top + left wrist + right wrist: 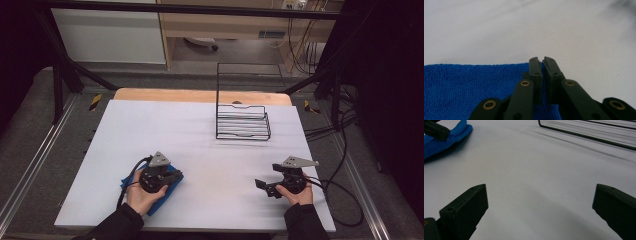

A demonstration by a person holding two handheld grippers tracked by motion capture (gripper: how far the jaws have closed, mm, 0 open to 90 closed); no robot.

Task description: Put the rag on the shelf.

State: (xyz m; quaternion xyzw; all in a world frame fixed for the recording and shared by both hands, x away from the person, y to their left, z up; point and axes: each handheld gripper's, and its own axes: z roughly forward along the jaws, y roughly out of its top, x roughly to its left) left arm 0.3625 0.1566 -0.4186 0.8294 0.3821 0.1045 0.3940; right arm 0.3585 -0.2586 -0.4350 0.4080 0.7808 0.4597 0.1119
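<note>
High view — left claw [170, 176] pinching blue cloth [161, 200].

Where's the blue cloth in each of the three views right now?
High view: blue cloth lower left, under the left gripper.
Left gripper view: fills the lower left, its edge pinched between the shut jaws.
Right gripper view: top left corner.
Shared landmark: the white tabletop.
</note>
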